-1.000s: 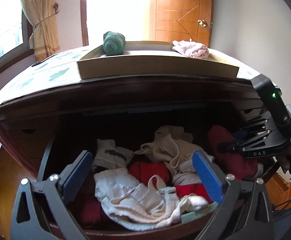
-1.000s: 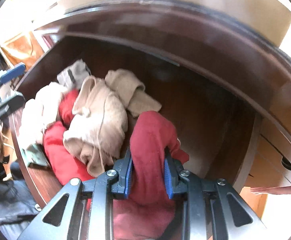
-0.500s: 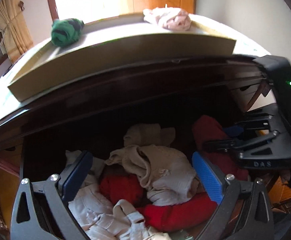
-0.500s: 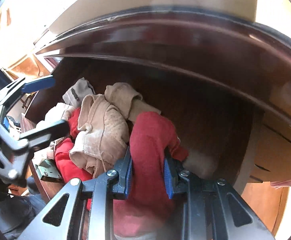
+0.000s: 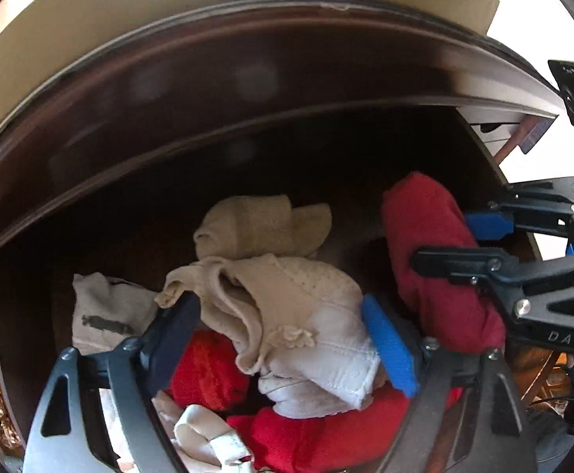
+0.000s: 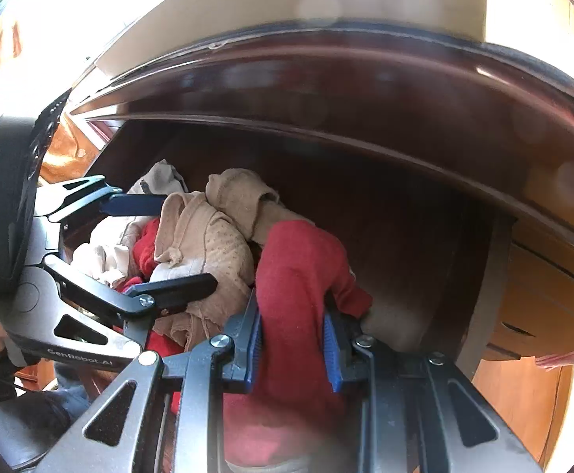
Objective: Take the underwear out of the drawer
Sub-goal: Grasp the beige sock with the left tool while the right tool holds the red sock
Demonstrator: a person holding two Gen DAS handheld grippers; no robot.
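Straddling the beige underwear (image 5: 287, 315) with left gripper (image 5: 279, 335) spread wide, piece dead ahead in the drawer (image 5: 247, 149). Clamping red underwear (image 6: 298, 276) in right gripper (image 6: 292, 339), long axis running forward.

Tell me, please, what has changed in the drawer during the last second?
The left gripper moved forward into the drawer; its open jaws now straddle the beige underwear. The right gripper stayed shut on the dark red garment. The clothes lie as before.
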